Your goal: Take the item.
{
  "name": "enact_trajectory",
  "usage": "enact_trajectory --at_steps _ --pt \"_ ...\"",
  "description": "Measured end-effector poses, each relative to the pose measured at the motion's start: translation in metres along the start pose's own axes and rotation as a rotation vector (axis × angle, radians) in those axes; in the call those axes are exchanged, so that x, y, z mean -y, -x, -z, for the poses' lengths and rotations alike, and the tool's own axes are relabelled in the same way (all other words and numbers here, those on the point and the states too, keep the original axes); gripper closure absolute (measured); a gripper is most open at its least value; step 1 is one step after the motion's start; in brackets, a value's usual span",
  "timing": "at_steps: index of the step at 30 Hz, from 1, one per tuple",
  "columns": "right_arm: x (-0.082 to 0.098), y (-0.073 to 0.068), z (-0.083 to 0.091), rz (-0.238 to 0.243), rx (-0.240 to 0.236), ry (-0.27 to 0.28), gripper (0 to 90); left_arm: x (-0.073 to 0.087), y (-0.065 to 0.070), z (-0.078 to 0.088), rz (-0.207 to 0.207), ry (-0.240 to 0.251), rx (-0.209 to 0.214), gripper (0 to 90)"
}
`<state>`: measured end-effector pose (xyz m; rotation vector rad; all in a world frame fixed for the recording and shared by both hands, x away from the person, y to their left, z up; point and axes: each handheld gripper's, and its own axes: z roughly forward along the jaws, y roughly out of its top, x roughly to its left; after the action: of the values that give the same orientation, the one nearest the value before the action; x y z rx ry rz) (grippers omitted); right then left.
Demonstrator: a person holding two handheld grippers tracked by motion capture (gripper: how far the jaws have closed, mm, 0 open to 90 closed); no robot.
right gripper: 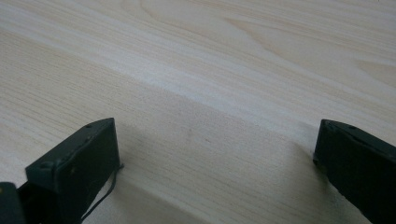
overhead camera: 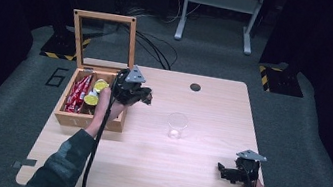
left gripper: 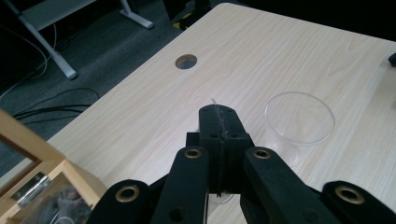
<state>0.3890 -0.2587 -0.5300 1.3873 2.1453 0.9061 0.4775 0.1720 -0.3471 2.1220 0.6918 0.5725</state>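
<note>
A thin pale sliver peeps out at the tip of the left claw, which is closed tight on it. I cannot say surely what it is, so little of it shows; maybe the edge of a small packet. It is held in the air above the bench, between the wooden box and the clear cup. Its long axis seems to run along the jaws, pointing away from the hand and toward the far side of the bench. The cup stands upright with its mouth up, just beside the tip of the claw.

With so narrow a hold, I think the sliver could slip or twist out if the hand swings quickly. The cup looks light, so a touch from the claw could tip it or push it away.

The right claw rests near the bench's right corner, its jaws wide apart and nothing between them.
</note>
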Motion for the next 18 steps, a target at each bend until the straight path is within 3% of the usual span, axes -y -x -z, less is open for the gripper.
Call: enact_trajectory --at_steps 18 --pt "0.0 0.0 0.0 -0.004 0.001 0.001 0.0 -0.008 0.011 -0.021 0.0 0.008 0.044 90.0"
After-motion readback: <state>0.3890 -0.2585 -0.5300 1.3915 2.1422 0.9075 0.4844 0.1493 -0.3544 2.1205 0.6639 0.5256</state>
